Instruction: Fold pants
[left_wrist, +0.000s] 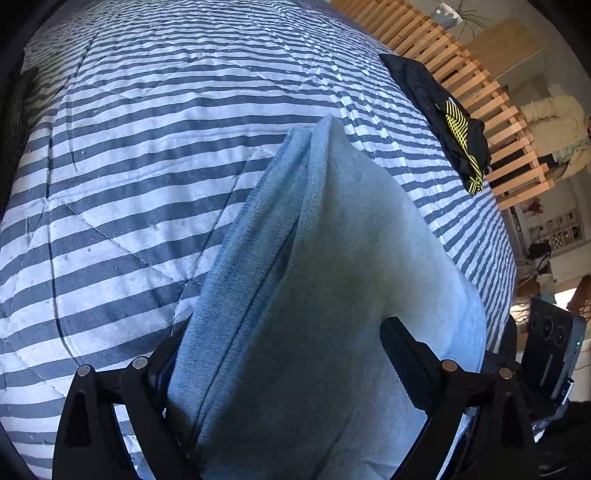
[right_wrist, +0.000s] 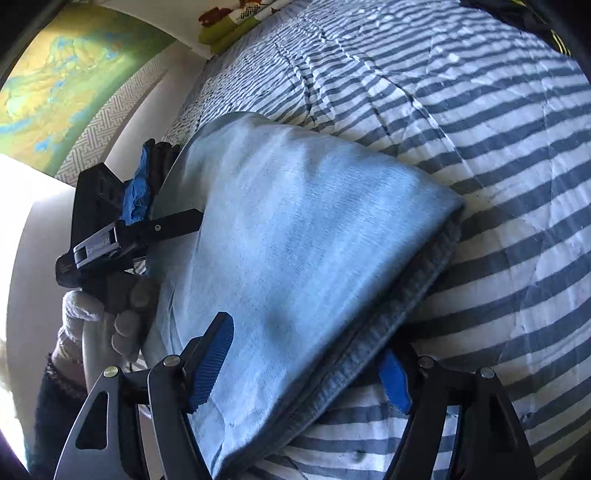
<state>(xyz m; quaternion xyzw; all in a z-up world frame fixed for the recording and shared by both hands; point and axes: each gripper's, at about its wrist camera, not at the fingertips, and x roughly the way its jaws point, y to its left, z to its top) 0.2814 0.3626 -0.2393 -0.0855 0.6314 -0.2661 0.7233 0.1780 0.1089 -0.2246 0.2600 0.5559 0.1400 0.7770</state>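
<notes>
The left gripper (left_wrist: 280, 369) has its fingers spread around the folded pants (left_wrist: 314, 277) lying on the striped bed (left_wrist: 129, 166); the right gripper (right_wrist: 303, 365) is spread likewise. Withdrawing carelessly could snag an edge and undo the fold.

- A quilted bedspread (left_wrist: 155, 155) with blue and white stripes covers the bed.
- A black garment with yellow line patterns (left_wrist: 448, 122) lies near the bedspread's far edge.
- A slatted wooden frame (left_wrist: 476, 81) runs beside that edge.
- A green and yellow wall picture (right_wrist: 70, 70) hangs beyond the bed.
</notes>
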